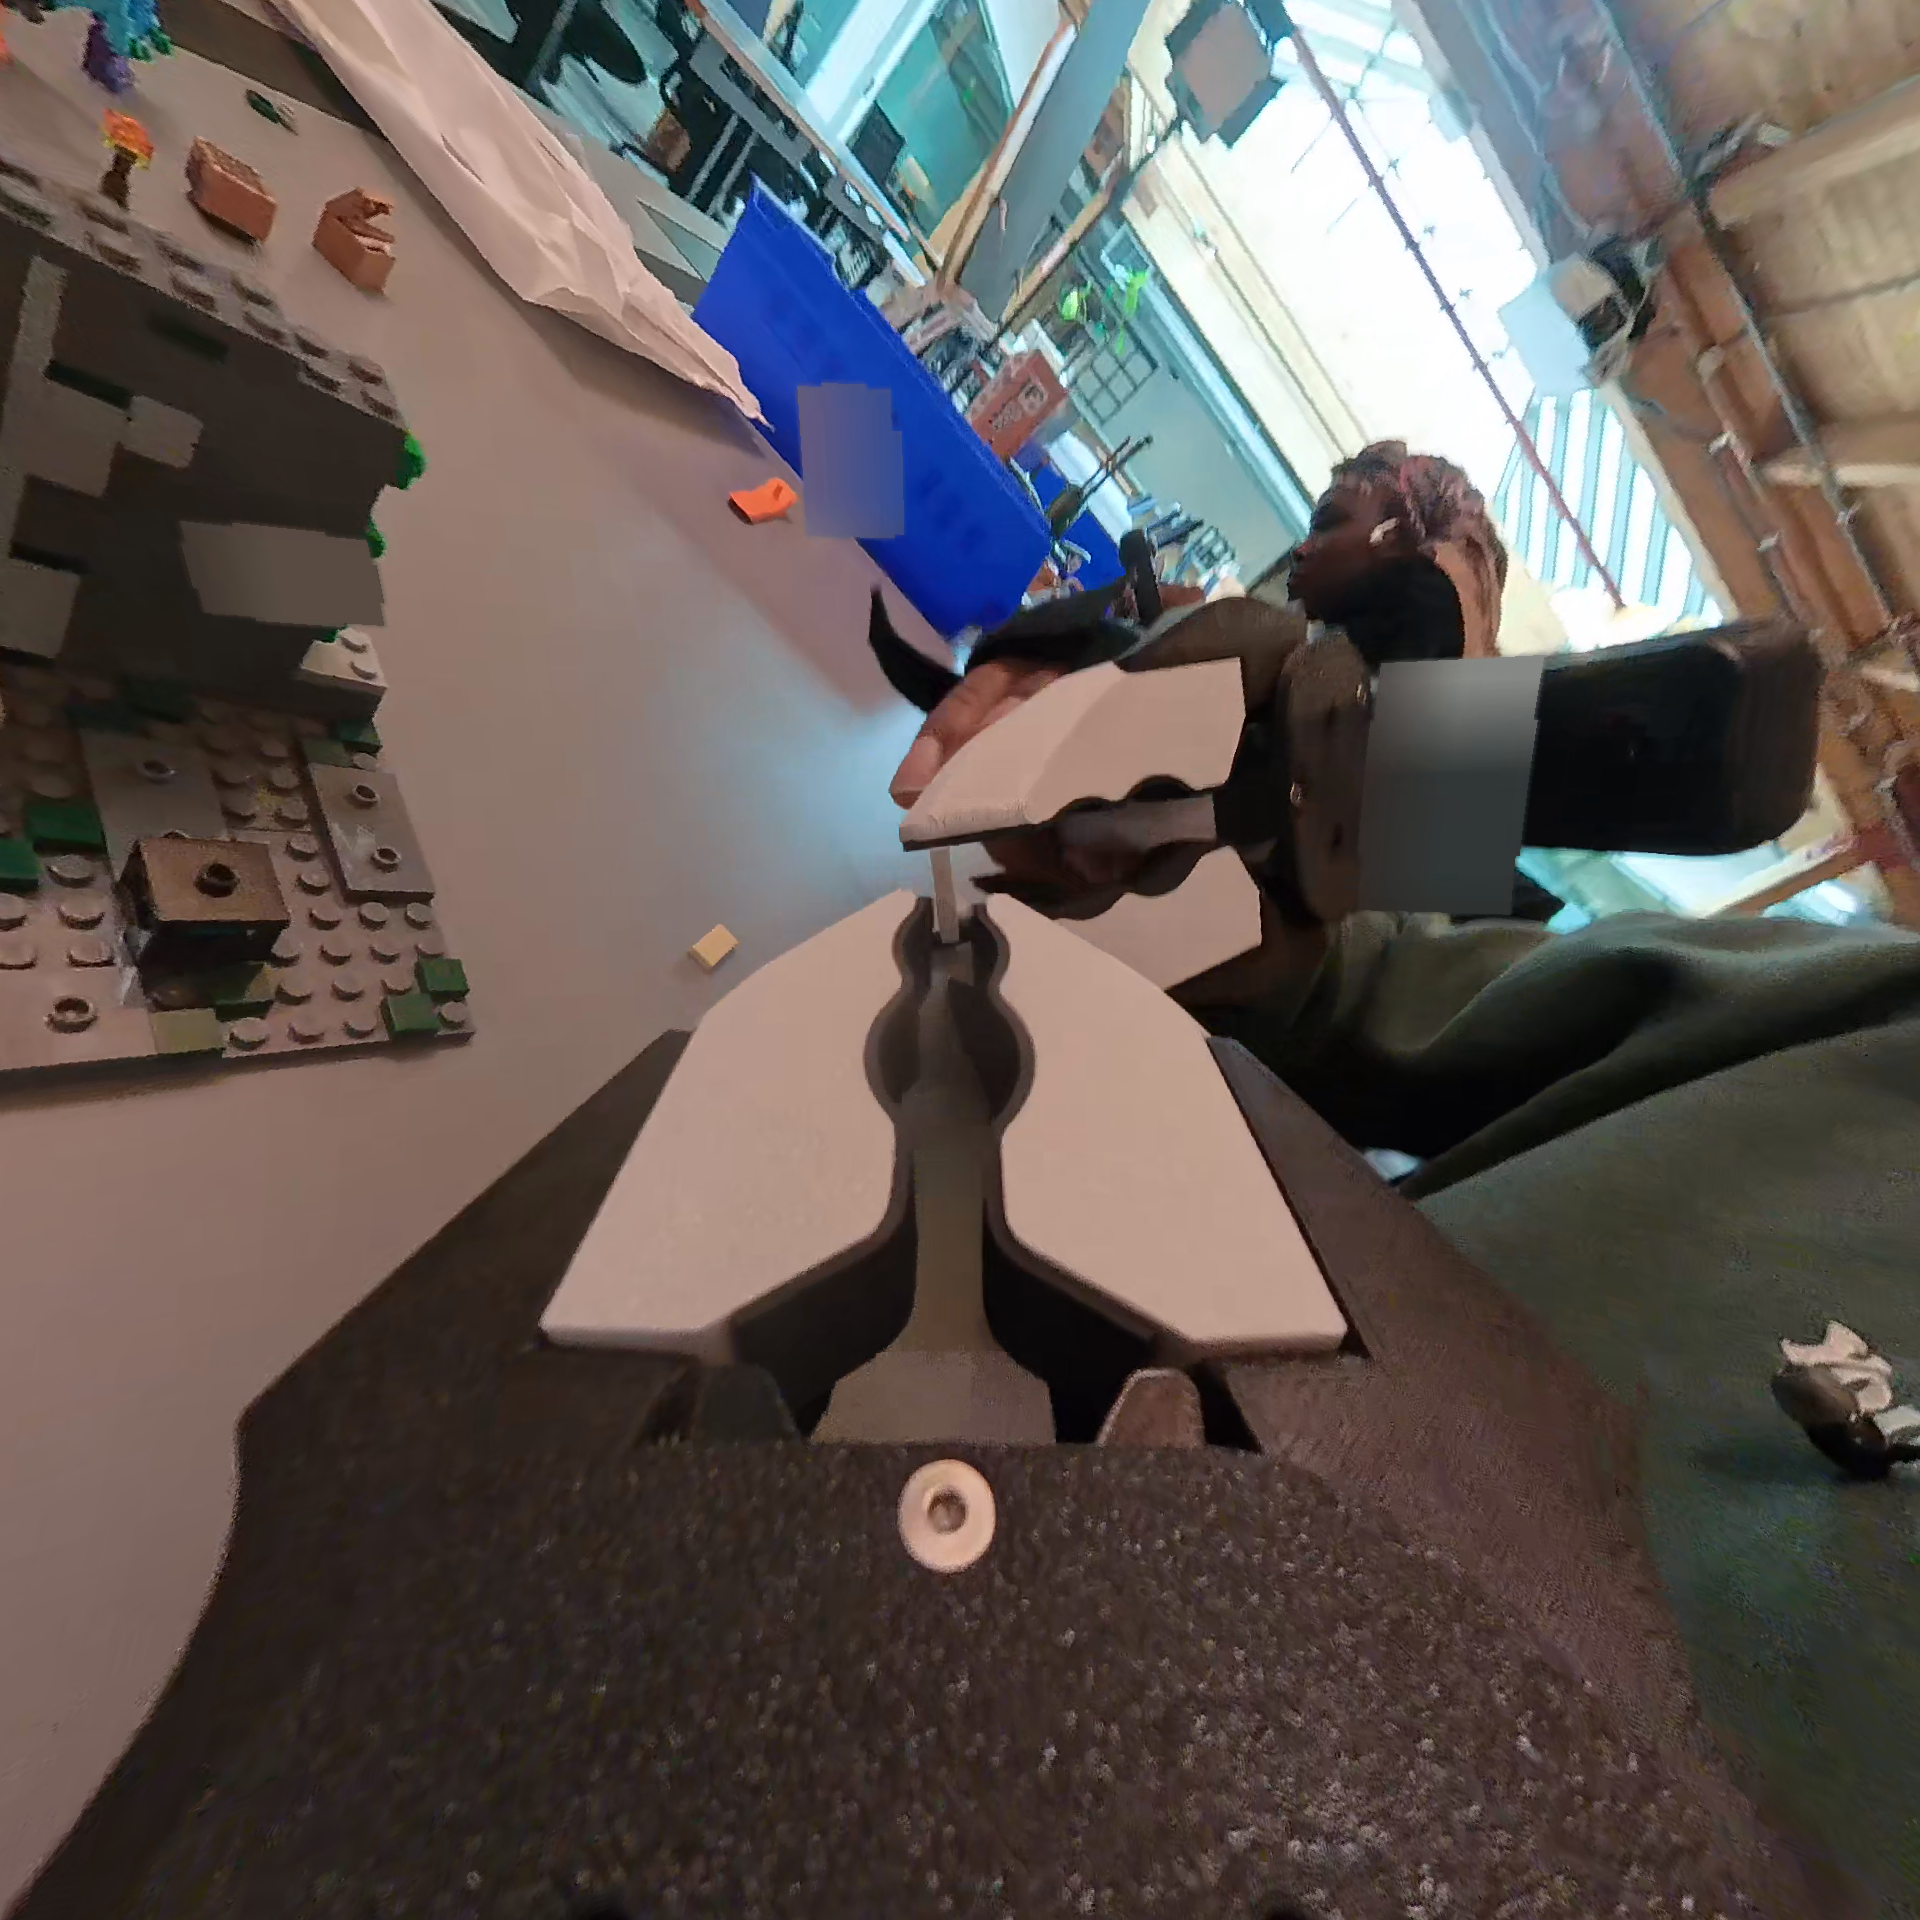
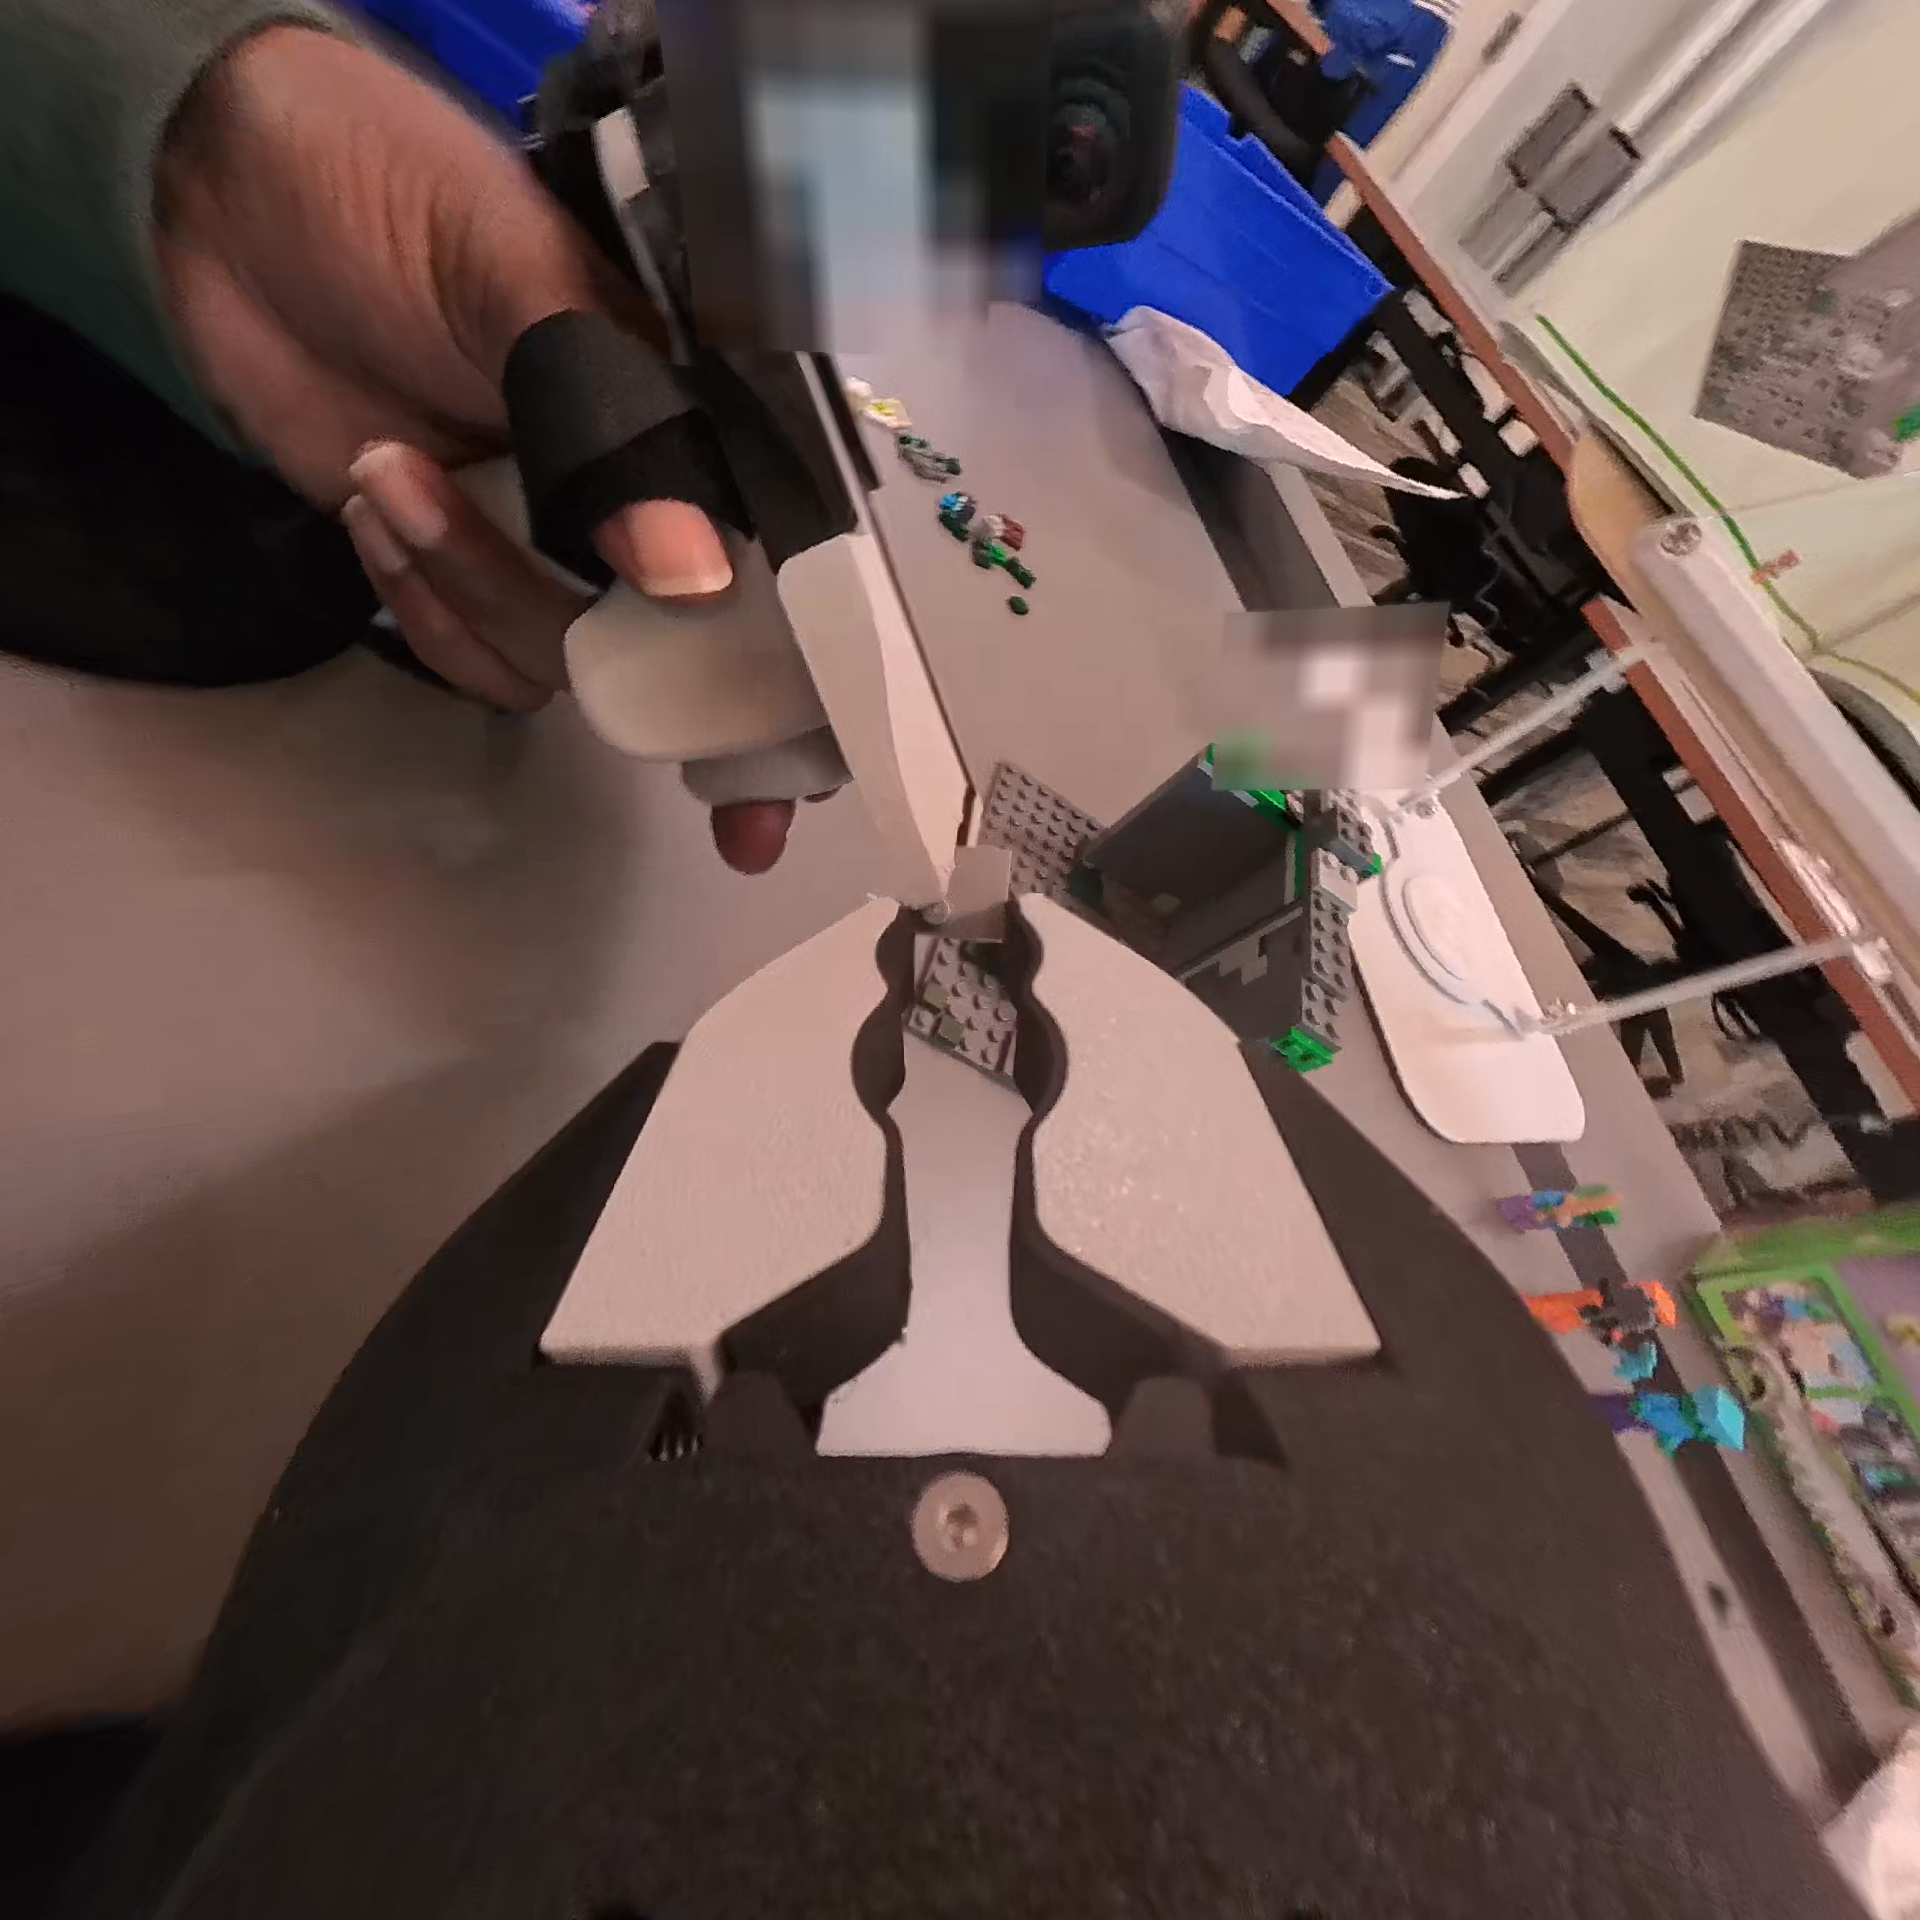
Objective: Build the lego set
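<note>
A small grey plate (image 1: 947,896) is held in the air between both grippers, edge-on in the left wrist view and a square face (image 2: 983,879) in the right wrist view. My left gripper (image 1: 951,928) is shut on its lower end. My right gripper (image 2: 958,914) is shut on the plate, and it comes in from the right in the left wrist view (image 1: 940,847). The left gripper's finger (image 2: 894,727) reaches down from above in the right wrist view. The grey and green lego build (image 1: 208,520) stands on the table to the left, and it also shows behind my right fingers (image 2: 1226,914).
Two brown pieces (image 1: 229,187), an orange piece (image 1: 764,499) and a tan tile (image 1: 714,945) lie on the grey table. Blue bins (image 1: 862,436) and white paper (image 1: 499,156) sit at the far edge. A white stand base (image 2: 1455,987), coloured figures (image 2: 1662,1423) and a booklet (image 2: 1829,1403) lie to the right. My two grippers' fingertips are within a few centimetres of each other.
</note>
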